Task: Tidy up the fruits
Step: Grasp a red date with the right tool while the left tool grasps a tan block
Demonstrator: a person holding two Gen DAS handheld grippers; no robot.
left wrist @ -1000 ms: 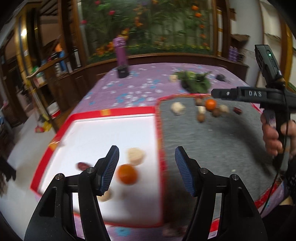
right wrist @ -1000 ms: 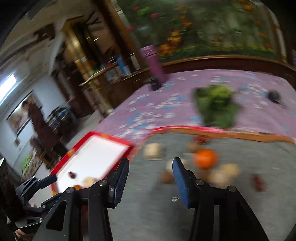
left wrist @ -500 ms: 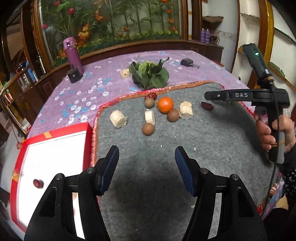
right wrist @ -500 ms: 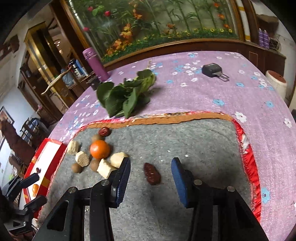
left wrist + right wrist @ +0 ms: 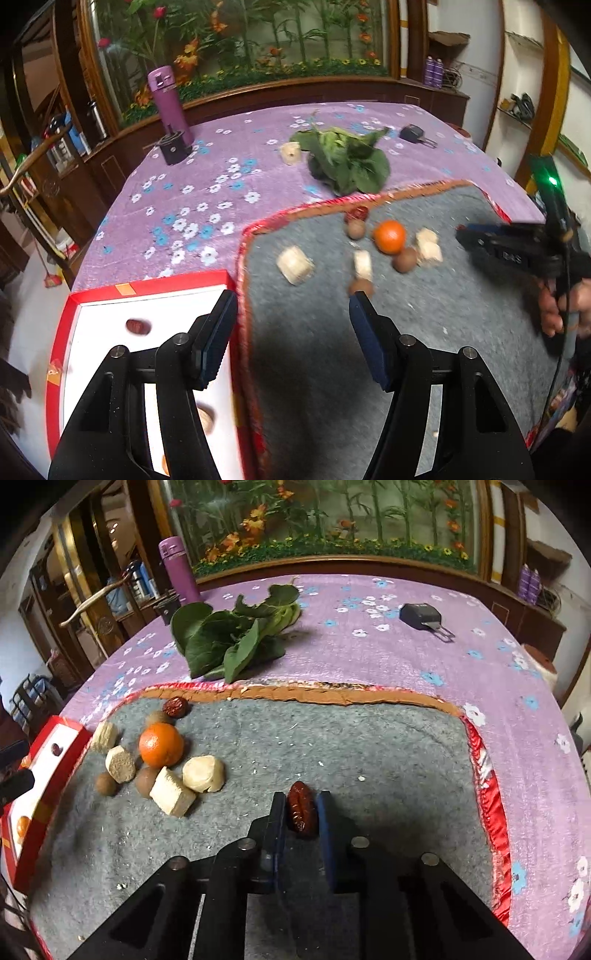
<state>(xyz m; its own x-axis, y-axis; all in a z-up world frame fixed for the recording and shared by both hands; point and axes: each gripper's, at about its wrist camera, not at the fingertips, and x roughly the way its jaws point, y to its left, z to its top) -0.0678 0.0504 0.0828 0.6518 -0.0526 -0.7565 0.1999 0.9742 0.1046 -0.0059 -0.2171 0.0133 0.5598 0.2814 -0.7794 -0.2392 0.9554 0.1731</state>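
Left gripper: fingers spread, nothing between, over the edge between red-rimmed white tray and grey felt mat. Mid-mat: round orange citrus fruit among brown and beige pieces. Right gripper: fingers pinching wrinkled dark-red date on the mat.

the left wrist view is motion-blurred, so the pale chunks on the grey mat lose their edges. in the white tray, a tan piece sits half hidden behind the left gripper. the right gripper tip is smeared there.
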